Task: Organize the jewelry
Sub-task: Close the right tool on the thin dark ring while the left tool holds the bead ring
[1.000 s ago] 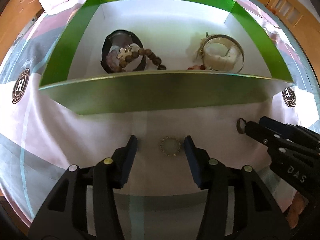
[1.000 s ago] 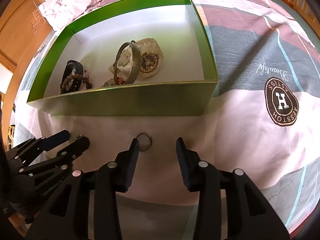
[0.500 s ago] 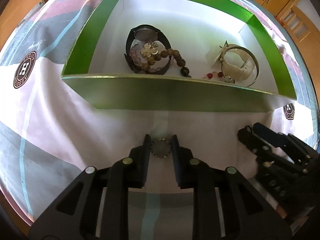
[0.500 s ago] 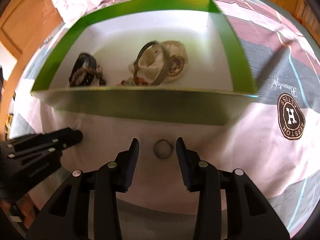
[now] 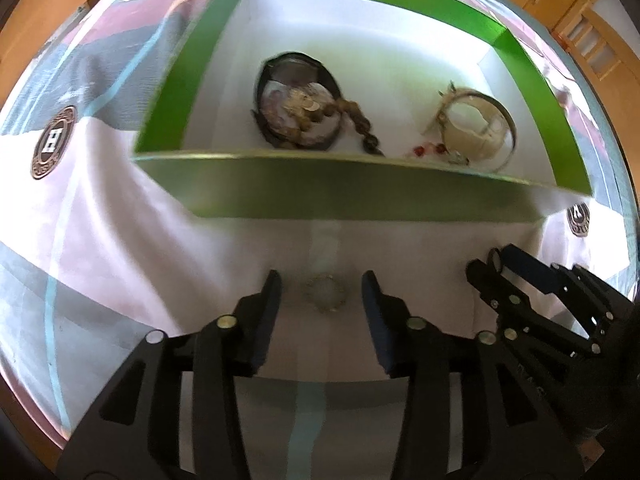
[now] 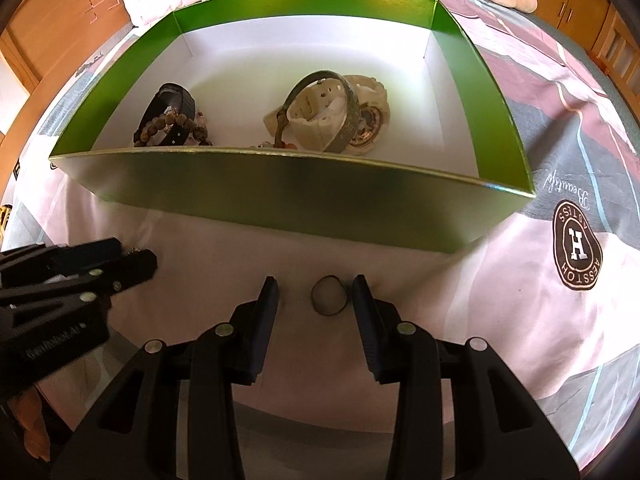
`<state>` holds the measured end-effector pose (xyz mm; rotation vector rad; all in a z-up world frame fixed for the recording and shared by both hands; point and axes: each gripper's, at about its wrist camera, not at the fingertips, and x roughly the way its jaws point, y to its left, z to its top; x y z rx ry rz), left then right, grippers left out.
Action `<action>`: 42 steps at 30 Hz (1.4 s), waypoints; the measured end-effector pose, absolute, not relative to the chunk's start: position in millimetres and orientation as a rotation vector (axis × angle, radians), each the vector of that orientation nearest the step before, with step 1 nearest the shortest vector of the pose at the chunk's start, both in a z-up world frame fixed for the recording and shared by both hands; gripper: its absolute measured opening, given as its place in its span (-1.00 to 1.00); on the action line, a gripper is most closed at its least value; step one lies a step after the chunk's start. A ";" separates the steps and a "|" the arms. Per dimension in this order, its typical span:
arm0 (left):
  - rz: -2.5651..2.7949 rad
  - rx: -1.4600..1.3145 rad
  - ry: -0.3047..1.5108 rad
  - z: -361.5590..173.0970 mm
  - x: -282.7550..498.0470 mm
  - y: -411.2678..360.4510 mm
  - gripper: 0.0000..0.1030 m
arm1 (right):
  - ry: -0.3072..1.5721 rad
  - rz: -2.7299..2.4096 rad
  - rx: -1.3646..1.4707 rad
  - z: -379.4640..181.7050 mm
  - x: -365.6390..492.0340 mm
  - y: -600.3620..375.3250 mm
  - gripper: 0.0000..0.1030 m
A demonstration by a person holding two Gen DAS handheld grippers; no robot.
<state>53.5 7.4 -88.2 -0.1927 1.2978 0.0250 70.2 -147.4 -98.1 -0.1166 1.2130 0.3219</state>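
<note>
Before the green box (image 6: 280, 200), on the bedsheet (image 6: 460, 320): both rings. Left gripper (image 5: 322, 294) just reopened, astride the beaded ring (image 5: 325, 298), untouched; right gripper (image 6: 316, 298) apart around the plain ring (image 6: 328, 301). Thin, flat rings: likely to slip or snag cloth.

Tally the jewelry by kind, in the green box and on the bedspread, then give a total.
Watches: 2, black watch and cream watch
Bead bracelets: 2, brown bracelet and red-beaded piece
Bangles: 1, metal bangle
Rings: 2, beaded ring and plain ring
Total: 7
</note>
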 end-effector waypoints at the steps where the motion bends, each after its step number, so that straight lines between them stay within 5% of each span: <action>1: 0.030 -0.197 1.300 -88.9 53.8 9.1 -0.17 | 1.213 0.322 -0.116 -98.2 70.3 -147.6 -0.23; 18: 0.059 -0.019 1.273 -96.1 52.9 -19.2 -0.21 | 1.198 0.310 -0.152 -100.5 65.4 -141.1 -0.23; 23: 0.048 0.014 1.257 -96.5 53.7 -31.7 -0.48 | 1.193 0.301 -0.154 -100.2 63.2 -138.0 -0.23; 29: 0.035 0.015 1.250 -93.3 50.5 -35.1 -0.59 | 1.181 0.314 -0.170 -97.9 59.7 -132.6 -0.59; 42: 0.035 -0.020 1.237 -78.7 44.1 -10.6 -0.59 | 1.114 0.352 -0.151 -75.5 50.3 -133.3 -0.63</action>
